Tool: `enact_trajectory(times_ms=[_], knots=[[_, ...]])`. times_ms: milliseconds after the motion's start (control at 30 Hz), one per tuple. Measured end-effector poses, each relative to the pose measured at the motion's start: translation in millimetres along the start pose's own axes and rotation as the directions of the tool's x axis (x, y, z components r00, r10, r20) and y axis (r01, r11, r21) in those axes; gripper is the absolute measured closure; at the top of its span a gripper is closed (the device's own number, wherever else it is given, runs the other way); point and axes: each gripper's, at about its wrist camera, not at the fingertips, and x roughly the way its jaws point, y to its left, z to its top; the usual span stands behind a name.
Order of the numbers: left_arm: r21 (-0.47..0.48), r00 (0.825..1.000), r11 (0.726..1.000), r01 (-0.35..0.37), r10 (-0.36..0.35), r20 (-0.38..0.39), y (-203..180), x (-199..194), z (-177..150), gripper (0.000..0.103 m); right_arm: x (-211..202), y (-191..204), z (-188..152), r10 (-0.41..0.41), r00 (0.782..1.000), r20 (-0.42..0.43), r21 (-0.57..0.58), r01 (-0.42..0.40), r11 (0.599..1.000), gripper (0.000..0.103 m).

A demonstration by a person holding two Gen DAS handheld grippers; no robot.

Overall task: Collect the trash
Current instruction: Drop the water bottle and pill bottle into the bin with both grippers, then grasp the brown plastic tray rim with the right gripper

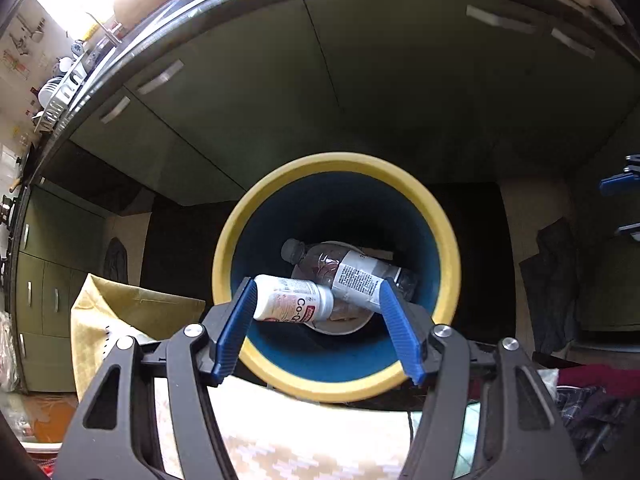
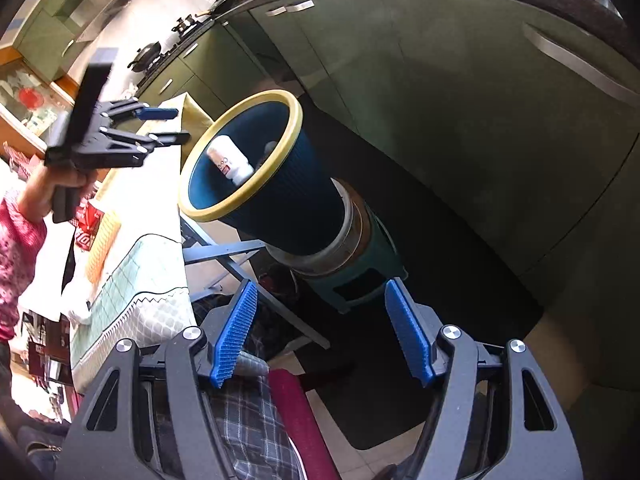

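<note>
A blue bin with a yellow rim [image 1: 336, 164] stands right below my left gripper [image 1: 318, 282]. In it lie a clear plastic bottle [image 1: 352, 272] with a grey cap and a white "Co-Q" bottle [image 1: 296, 298], over a white bowl [image 1: 340, 326]. The left gripper is open and its pads hold nothing. The right wrist view shows the bin [image 2: 288, 196] tilted in frame, the white bottle [image 2: 230, 160] inside near the rim, and the left gripper [image 2: 176, 125] open beside the bin. My right gripper [image 2: 320, 292] is open and empty, lower down, apart from the bin.
The bin sits on a teal stool [image 2: 360, 280] in front of green cabinets [image 2: 440, 80]. A table with a patterned cloth [image 2: 140, 280] is to the left, with a brown paper bag [image 1: 120, 304] on it. Plaid and maroon cloths [image 2: 248, 420] lie below. A pink sleeve [image 2: 16, 248] holds the left gripper.
</note>
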Motion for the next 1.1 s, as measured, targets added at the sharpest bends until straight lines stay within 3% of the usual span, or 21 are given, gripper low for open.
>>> enact_trajectory(times_ms=[167, 267, 333, 467, 567, 633, 700, 767, 800, 900, 1033, 1100], knots=[[-0.087, 0.997, 0.996, 0.002, 0.005, 0.074, 19, -84, -47, 0.027, 9, 28, 10, 0.042, 0.999, -0.022, -0.100, -0.044, 0.994, 0.036], [-0.157, 0.994, 0.985, -0.067, 0.080, 0.075, 31, -134, -97, 0.022, 21, 73, 19, 0.069, 0.996, -0.056, -0.215, -0.080, 0.973, 0.037], [-0.237, 0.989, 0.965, -0.113, 0.131, 0.065, 40, -167, -140, 0.014, 29, 106, 26, 0.090, 0.993, -0.082, -0.301, -0.111, 0.947, 0.037], [-0.422, 0.974, 0.886, -0.193, 0.226, 0.030, 55, -216, -235, 0.008, 49, 189, 39, 0.123, 0.983, -0.133, -0.472, -0.172, 0.865, 0.037], [-0.552, 0.963, 0.801, -0.233, 0.268, -0.017, 61, -235, -309, 0.007, 70, 258, 45, 0.158, 0.970, -0.185, -0.566, -0.236, 0.790, 0.037], [-0.602, 0.959, 0.760, -0.245, 0.282, -0.034, 58, -241, -352, 0.007, 82, 302, 48, 0.170, 0.956, -0.238, -0.590, -0.282, 0.757, 0.037], [-0.635, 0.958, 0.731, -0.249, 0.281, -0.053, 53, -241, -385, 0.007, 95, 343, 47, 0.189, 0.936, -0.297, -0.595, -0.336, 0.730, 0.037], [-0.659, 0.961, 0.712, -0.240, 0.271, -0.058, 52, -241, -412, 0.007, 107, 383, 49, 0.156, 0.935, -0.318, -0.630, -0.331, 0.703, 0.037], [-0.670, 0.963, 0.705, -0.233, 0.263, -0.059, 52, -240, -424, 0.007, 115, 402, 51, 0.126, 0.940, -0.317, -0.653, -0.313, 0.690, 0.038], [-0.684, 0.968, 0.699, -0.209, 0.247, -0.044, 50, -239, -445, 0.007, 145, 437, 60, 0.040, 0.949, -0.311, -0.681, -0.253, 0.688, 0.056], [-0.676, 0.970, 0.709, -0.201, 0.241, -0.035, 49, -232, -457, 0.007, 190, 461, 75, -0.059, 0.954, -0.295, -0.690, -0.170, 0.704, 0.071], [-0.668, 0.972, 0.718, -0.193, 0.234, -0.029, 48, -229, -460, 0.007, 206, 469, 82, -0.095, 0.961, -0.260, -0.712, -0.125, 0.691, 0.075]])
